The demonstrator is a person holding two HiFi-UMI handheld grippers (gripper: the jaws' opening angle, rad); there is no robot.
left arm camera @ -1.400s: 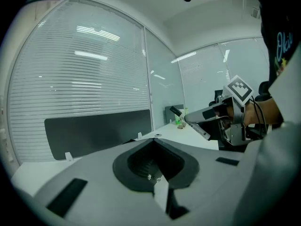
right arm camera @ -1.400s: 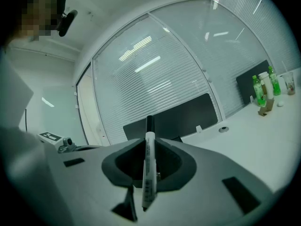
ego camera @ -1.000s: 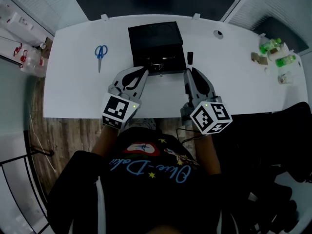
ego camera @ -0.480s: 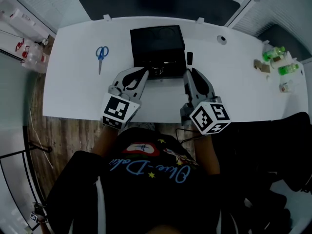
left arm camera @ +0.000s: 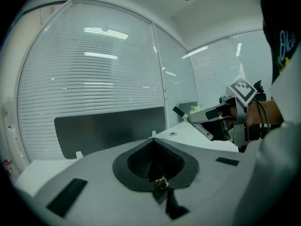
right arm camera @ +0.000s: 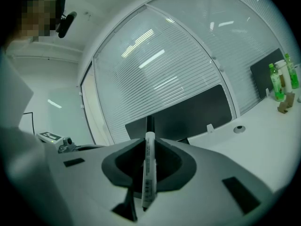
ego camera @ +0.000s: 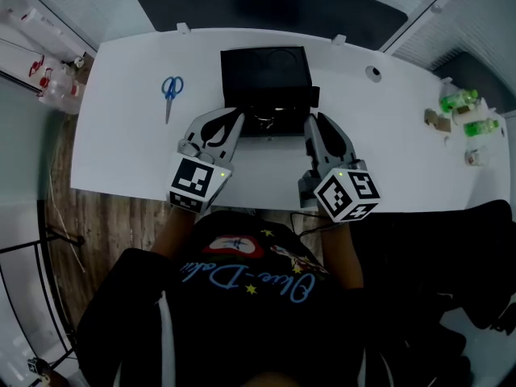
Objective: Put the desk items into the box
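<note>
Dim, bluish, fisheye-bent pictures with dark corners; light strips (left arm camera: 106,32) glare on the blinds (left arm camera: 94,79)

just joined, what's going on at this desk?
A person is working two handheld grippers at a white desk. The right gripper is shut on a marker. The left gripper is shut on a small metal piece, too small to identify. Both are at the black box's near edge. Blue scissors lie off to the left.
</note>
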